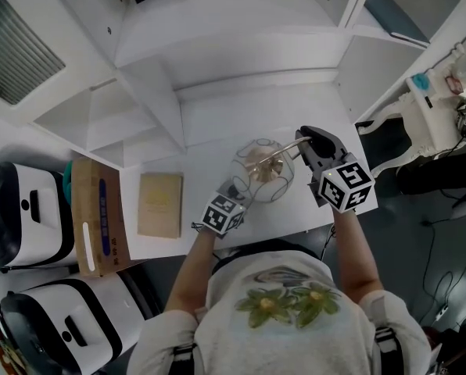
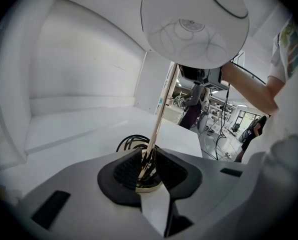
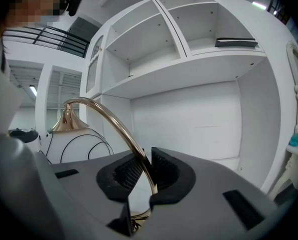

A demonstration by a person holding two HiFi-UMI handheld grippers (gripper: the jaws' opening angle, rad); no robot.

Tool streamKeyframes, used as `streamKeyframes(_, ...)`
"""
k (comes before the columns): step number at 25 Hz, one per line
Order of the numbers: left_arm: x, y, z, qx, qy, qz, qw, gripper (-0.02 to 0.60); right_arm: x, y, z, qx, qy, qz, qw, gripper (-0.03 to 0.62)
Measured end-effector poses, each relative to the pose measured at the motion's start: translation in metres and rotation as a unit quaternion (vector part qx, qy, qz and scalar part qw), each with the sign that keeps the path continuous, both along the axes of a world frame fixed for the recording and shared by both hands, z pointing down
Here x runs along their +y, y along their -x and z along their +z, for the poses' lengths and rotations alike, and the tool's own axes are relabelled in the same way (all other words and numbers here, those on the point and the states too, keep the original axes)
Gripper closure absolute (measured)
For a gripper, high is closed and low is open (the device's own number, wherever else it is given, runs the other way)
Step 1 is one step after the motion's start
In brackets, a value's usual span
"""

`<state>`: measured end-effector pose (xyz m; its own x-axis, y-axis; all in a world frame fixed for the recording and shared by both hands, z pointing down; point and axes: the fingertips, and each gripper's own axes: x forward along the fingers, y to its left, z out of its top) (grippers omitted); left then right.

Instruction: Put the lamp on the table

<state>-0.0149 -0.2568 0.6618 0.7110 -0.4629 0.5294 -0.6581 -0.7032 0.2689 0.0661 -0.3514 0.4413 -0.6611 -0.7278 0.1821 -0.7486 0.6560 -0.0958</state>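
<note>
The lamp has a white globe shade (image 1: 264,172) with thin black lines and a curved brass arm (image 1: 289,144). I hold it over the white table (image 1: 217,123) with both grippers. My left gripper (image 1: 241,194) is shut on the straight brass stem (image 2: 160,115) near its base, with the shade (image 2: 194,24) above and a coiled black cord (image 2: 131,143) beyond the jaws. My right gripper (image 1: 311,144) is shut on the curved arm (image 3: 111,119), which rises to a brass cap (image 3: 69,122) on the globe (image 3: 74,145).
A tan book (image 1: 159,204) and a brown box (image 1: 98,219) lie at the table's left end. Two white-and-black appliances (image 1: 22,209) stand further left. White shelves (image 3: 189,29) rise behind the table, one holding a dark book (image 3: 236,42).
</note>
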Motion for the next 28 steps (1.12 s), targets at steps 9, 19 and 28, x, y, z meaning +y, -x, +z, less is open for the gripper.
streamKeyframes(9, 0.005, 0.020, -0.033, 0.011, -0.047, -0.040, 0.9980, 0.503, -0.001, -0.001, 0.001, 0.003, 0.020, 0.035, 0.999, 0.542)
streamKeyframes(19, 0.014, 0.034, -0.068, 0.037, -0.069, -0.061, 0.9950, 0.504, 0.020, -0.022, 0.035, 0.007, 0.074, 0.087, 0.993, 0.497)
streamKeyframes(28, 0.023, 0.033, -0.093, 0.050, -0.086, -0.066, 0.9929, 0.505, 0.067, -0.024, 0.061, -0.012, 0.109, 0.100, 0.989, 0.497)
